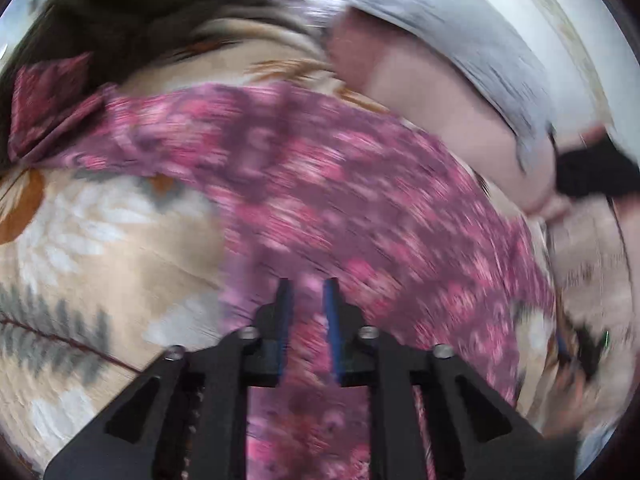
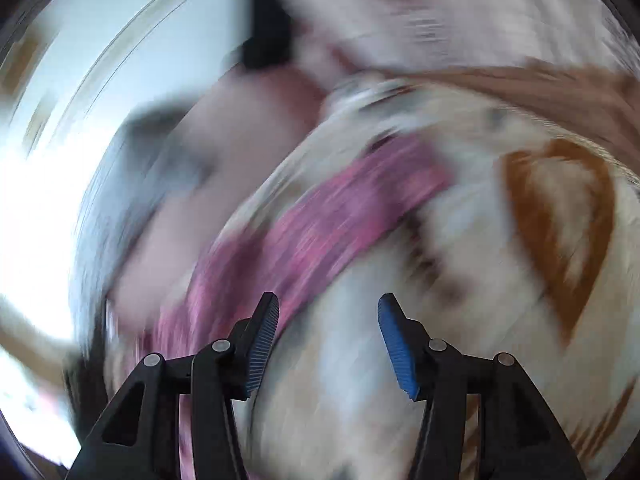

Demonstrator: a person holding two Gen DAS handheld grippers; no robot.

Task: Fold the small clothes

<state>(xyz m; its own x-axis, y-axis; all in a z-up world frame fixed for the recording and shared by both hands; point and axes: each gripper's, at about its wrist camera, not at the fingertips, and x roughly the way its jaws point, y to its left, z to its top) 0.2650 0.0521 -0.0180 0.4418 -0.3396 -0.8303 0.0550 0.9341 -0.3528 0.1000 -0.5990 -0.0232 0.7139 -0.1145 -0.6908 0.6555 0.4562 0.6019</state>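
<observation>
Pink floral garment lies under the left gripper.

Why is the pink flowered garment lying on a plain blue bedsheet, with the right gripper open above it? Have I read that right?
Not quite. The pink flowered garment lies on a beige bedcover printed with white flowers and orange and grey leaves, not a plain blue sheet; the left wrist view shows it best. The right gripper is indeed open, with nothing between its pads.

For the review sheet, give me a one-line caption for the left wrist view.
Left gripper, slightly parted, over a pink floral garment lying on a leaf-patterned bedspread; motion blurred.
</observation>
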